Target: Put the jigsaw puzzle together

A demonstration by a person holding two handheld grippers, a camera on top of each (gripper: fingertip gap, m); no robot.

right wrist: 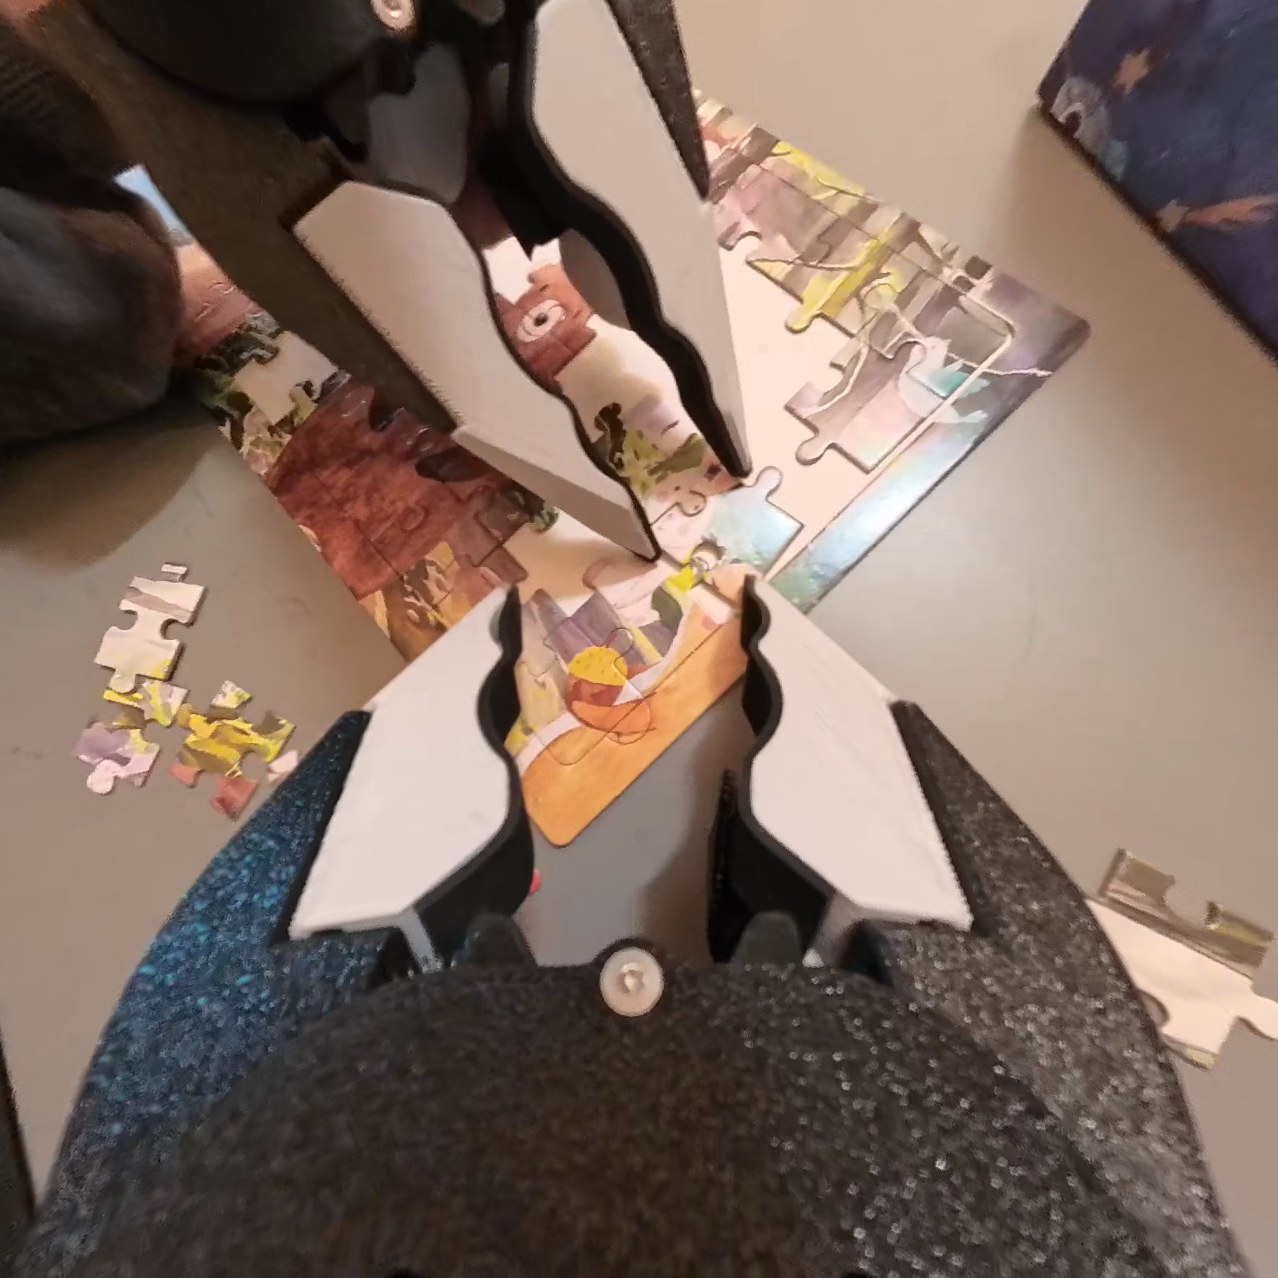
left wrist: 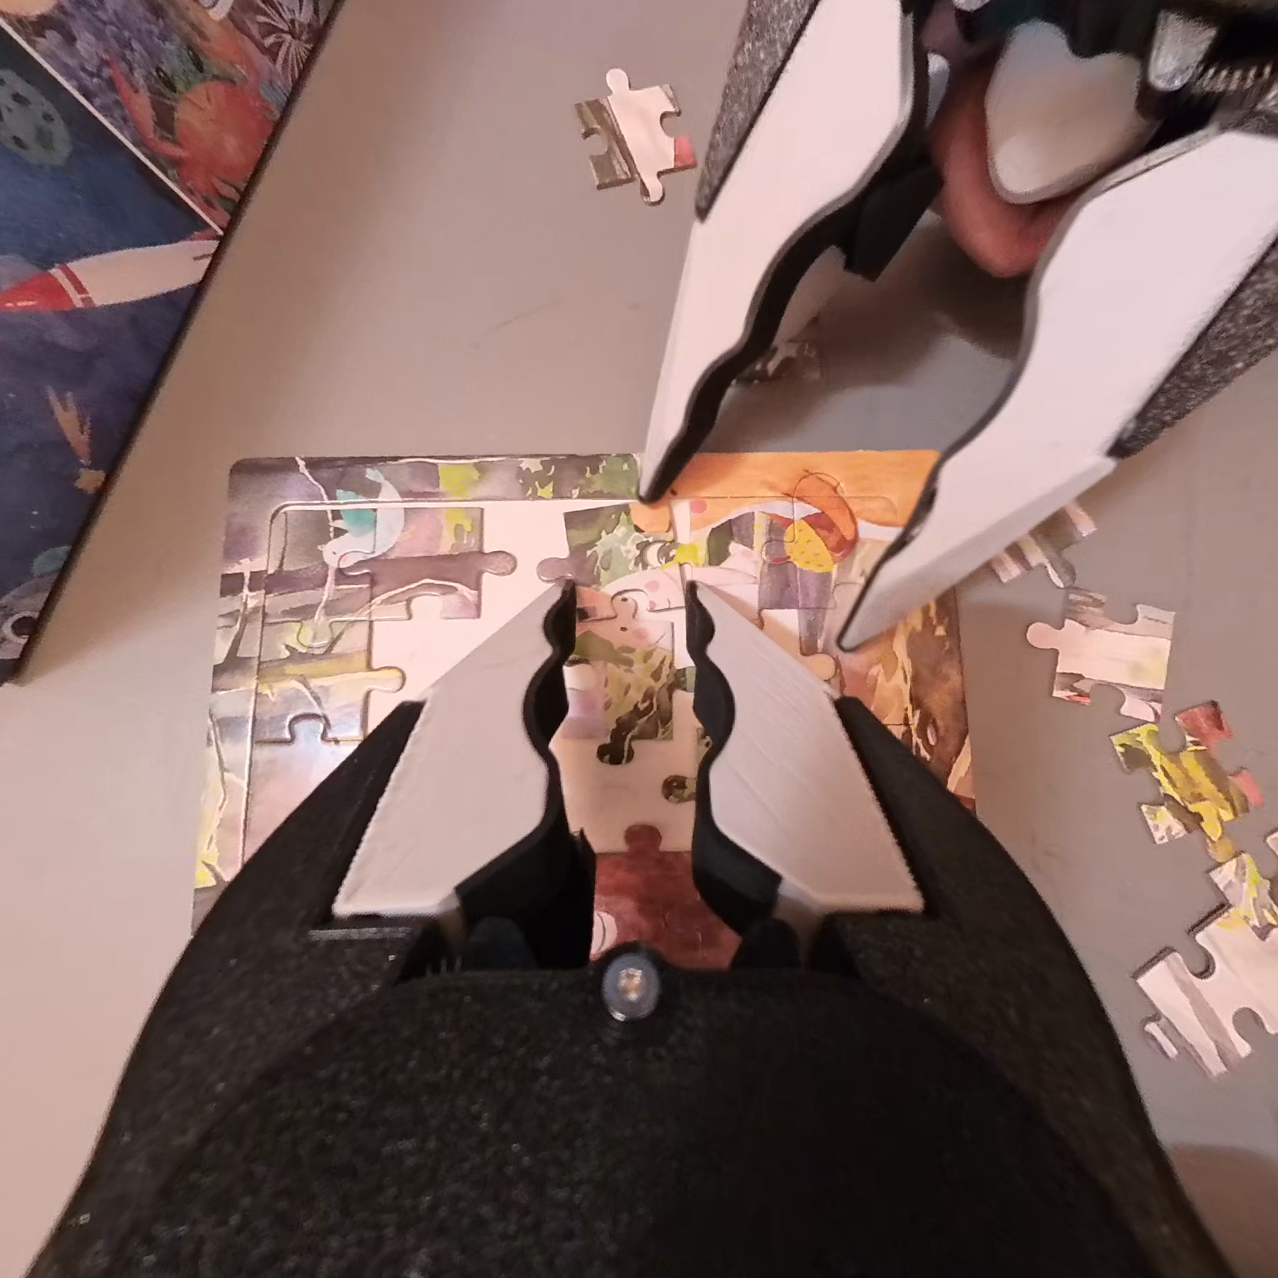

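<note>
- Puzzle tray (left wrist: pixel 387 477) lies flat mid-table (left wrist: pixel 429 290), partly filled: pieces seated down its purple side and orange/brown side, bare white patches in the middle.
- Left gripper (left wrist: pixel 628 588) hangs over the tray centre, jaws apart, nothing between them; tips sit just above a seated centre piece (left wrist: pixel 622 622).
- Right gripper (right wrist: pixel 629 588) comes in from the orange corner, jaws wide apart, empty; one tip is at the tray's inner border, the other over the orange-side pieces. Contact: cannot tell.
- Loose pieces (left wrist: pixel 1175 774) are scattered on the table off the tray's brown edge.
- One single piece (left wrist: pixel 636 135) lies alone beyond the orange edge.
- Dark blue illustrated box (left wrist: pixel 90 290) sits near the table edge, well apart from the tray's purple side.
</note>
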